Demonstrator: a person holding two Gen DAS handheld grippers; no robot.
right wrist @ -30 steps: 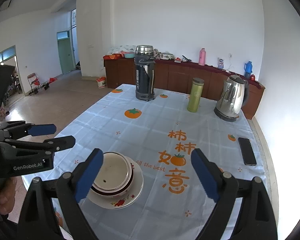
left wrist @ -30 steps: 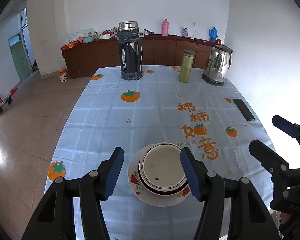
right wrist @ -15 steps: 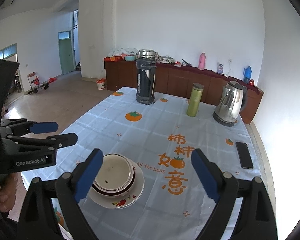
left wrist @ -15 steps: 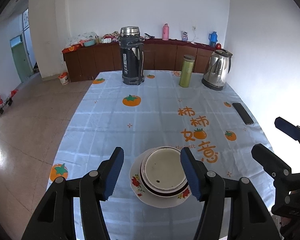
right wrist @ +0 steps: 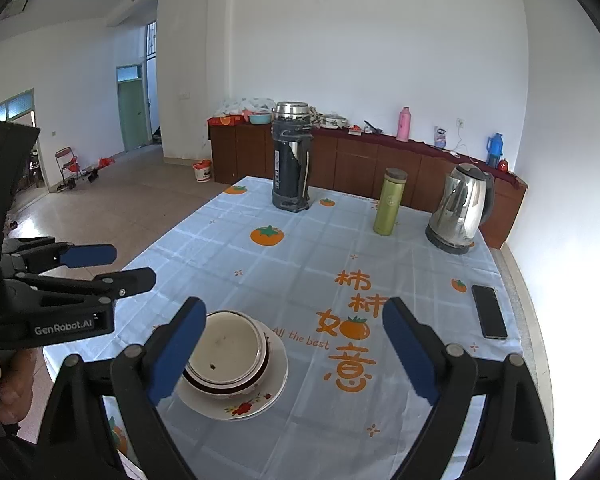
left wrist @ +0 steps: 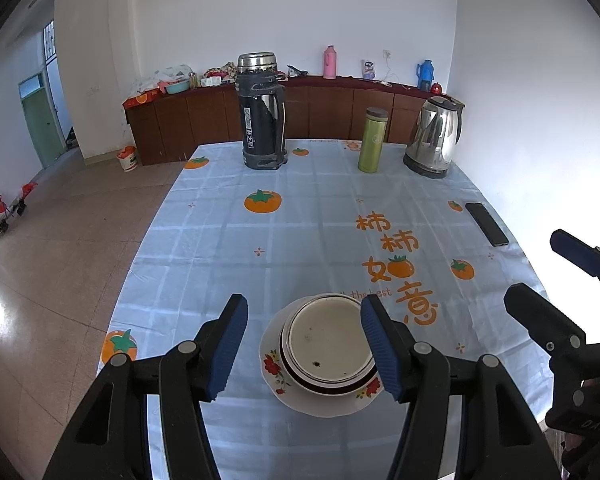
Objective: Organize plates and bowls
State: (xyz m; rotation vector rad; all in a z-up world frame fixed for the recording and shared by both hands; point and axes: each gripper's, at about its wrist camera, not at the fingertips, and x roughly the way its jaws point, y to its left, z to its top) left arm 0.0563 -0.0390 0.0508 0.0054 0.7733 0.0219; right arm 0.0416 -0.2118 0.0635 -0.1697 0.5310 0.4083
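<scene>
both claws raised; thermos point(left wrist: 262, 112), kettle point(left wrist: 435, 137) beyond bowl point(left wrist: 327, 342)

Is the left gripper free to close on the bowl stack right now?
Probably yes: the left gripper is open, its fingers either side of the bowl stack on the floral plate, nothing between them.

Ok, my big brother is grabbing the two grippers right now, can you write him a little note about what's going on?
Left gripper: open, holding nothing, raised above the dishes.
Right gripper: open, empty, off to the right of them.
Dishes: the bowl sits stacked on the flowered plate at the near end of the table.
Done: everything in view is already one stack.
Left: no other plates or bowls show, so probably just check the stack sits steady.
</scene>
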